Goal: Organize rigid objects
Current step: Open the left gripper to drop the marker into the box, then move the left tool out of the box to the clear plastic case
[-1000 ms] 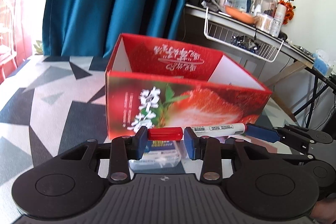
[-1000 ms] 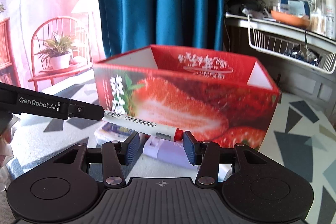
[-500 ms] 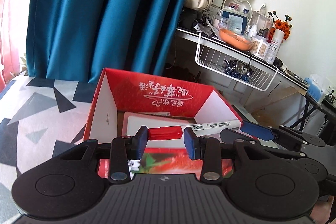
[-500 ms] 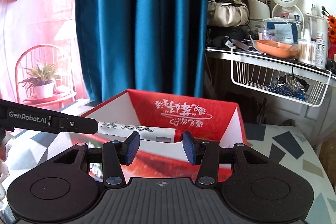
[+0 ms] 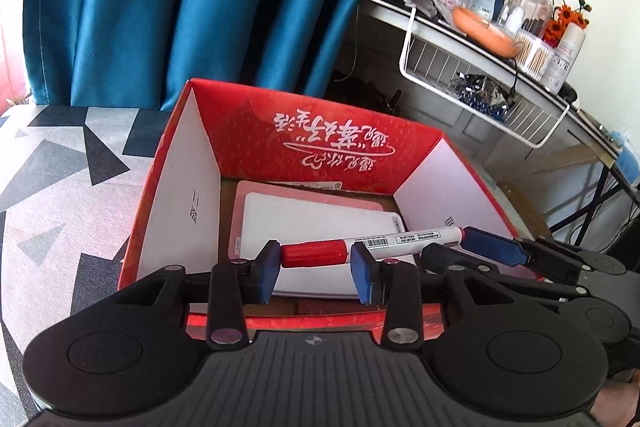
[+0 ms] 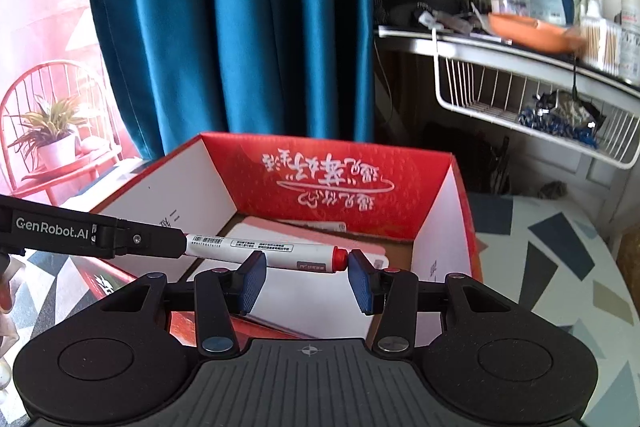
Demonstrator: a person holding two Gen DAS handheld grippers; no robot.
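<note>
Above red box (image 5: 304,143), both grippers level, fingers (image 5: 267,271) pinching marker (image 5: 360,247) ends.

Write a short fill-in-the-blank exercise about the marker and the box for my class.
The marker has a ___ cap. The marker is above the red cardboard box, whose top is ___. Behind the box hangs a blue ___. Missing words: red; open; curtain.
</note>
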